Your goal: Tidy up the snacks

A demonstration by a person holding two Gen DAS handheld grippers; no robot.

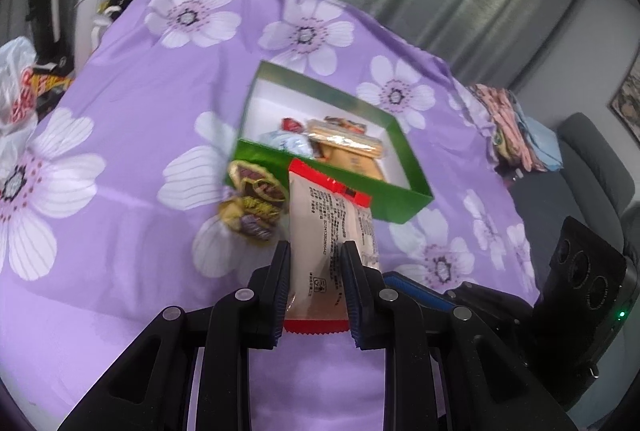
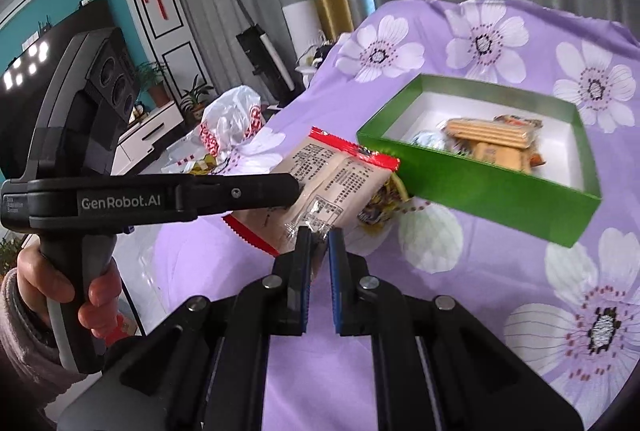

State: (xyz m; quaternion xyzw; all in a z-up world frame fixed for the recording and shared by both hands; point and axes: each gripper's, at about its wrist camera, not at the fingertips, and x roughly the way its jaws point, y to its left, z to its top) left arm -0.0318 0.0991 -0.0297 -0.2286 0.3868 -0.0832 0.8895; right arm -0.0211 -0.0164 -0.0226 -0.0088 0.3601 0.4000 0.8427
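Crinkly film snack packet (image 1: 320, 231) feels light, crushable; my left tongs (image 1: 316, 251) clamp its middle, right tongs (image 2: 318, 235) pinch its side edge.

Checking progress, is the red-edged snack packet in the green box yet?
Out. The packet hangs outside the green box, clamped by both grippers.

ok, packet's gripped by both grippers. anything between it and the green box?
Nothing visible blocks it. The beige packet, held by the left gripper and right gripper, hangs just short of the green box. Only the box's near wall lies ahead; small wrapped candies sit beside it, to the left. The box has bare floor at its far end.
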